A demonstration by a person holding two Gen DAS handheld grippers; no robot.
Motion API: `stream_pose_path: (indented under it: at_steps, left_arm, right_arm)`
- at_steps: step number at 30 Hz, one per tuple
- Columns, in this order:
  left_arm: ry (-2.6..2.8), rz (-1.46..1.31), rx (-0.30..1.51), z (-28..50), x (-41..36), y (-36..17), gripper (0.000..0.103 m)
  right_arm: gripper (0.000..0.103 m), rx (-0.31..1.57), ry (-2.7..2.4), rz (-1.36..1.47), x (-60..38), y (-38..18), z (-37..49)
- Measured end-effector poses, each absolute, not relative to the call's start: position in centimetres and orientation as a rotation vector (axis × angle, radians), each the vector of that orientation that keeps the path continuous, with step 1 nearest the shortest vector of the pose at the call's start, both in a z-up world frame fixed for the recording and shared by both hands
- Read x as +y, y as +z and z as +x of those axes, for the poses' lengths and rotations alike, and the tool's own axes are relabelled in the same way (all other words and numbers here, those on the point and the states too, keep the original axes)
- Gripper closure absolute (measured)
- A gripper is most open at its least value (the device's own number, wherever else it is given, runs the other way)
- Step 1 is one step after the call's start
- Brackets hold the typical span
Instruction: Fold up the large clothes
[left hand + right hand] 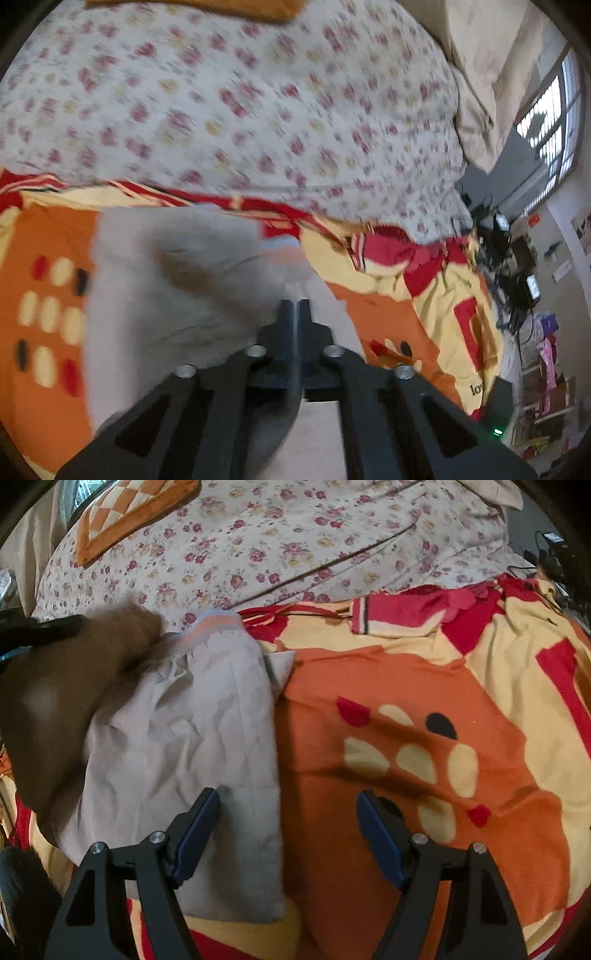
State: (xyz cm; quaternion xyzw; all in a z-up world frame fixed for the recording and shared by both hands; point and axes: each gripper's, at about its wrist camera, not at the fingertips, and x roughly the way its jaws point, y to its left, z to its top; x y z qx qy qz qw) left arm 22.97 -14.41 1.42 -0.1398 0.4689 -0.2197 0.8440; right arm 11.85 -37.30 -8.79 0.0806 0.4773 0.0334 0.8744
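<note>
A pale grey garment (192, 738) with a pink-and-blue striped waistband (218, 624) lies on an orange, yellow and red blanket (406, 664). My right gripper (288, 795) hovers open over the garment's right edge, its left finger above the cloth and its right finger above the blanket, with nothing pinched. In the blurred left wrist view my left gripper (295, 304) is shut above the same garment (184, 277). A thin pale strip of that cloth shows between its fingers. A person's blurred arm (55, 701) crosses the garment's left side.
A floral bedsheet (258, 110) covers the bed beyond the blanket (48, 229). In the right wrist view an orange checked cushion (129, 513) sits on that sheet (295, 546) at the far left. Cables and cluttered shelves (517, 277) stand past the bed's right edge, under a window (554, 122).
</note>
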Motion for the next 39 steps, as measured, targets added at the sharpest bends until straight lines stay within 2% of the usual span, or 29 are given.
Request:
stream_pose_path:
  at_steps: [5, 11, 14, 19, 24, 32, 36, 39]
  left_arm:
    - [-0.444, -0.236, 0.992, 22.2, -17.6, 0.1, 0.103]
    - [-0.406, -0.321, 0.907, 21.6, -13.7, 3.8, 0.103]
    - [-0.359, -0.322, 0.873, 21.6, -10.8, 5.2, 0.099]
    - [-0.276, -0.290, 0.930, 20.6, -6.1, 2.5, 0.099]
    - [-0.271, -0.384, 0.941, 17.7, -2.8, -0.9, 0.099]
    - [-0.391, -0.350, 0.850, 12.8, -3.1, -2.1, 0.099]
    - [-0.470, -0.254, 0.851, 11.2, -5.6, -2.6, 0.099]
    - [-0.499, -0.220, 0.872, 10.7, -7.1, -3.2, 0.099]
  right_arm:
    - [0.022, 0.955, 0.056, 0.219, -40.0, -7.5, 11.1]
    - [0.022, 0.917, 0.060, 0.250, -41.5, -6.4, 10.7]
    - [0.022, 0.890, 0.070, 0.251, -41.2, -5.5, 10.8]
    - [0.022, 0.837, 0.147, 0.278, -39.5, -4.3, 10.8]
    - [0.022, 0.763, 0.365, 0.406, -36.5, -3.4, 11.1]
    - [0.019, 0.787, 0.605, 0.559, -29.9, -4.2, 12.7]
    - [0.009, 0.769, 0.571, 0.598, -28.6, -4.4, 13.4]
    - [0.009, 0.829, 0.515, 0.683, -28.9, -6.2, 15.1]
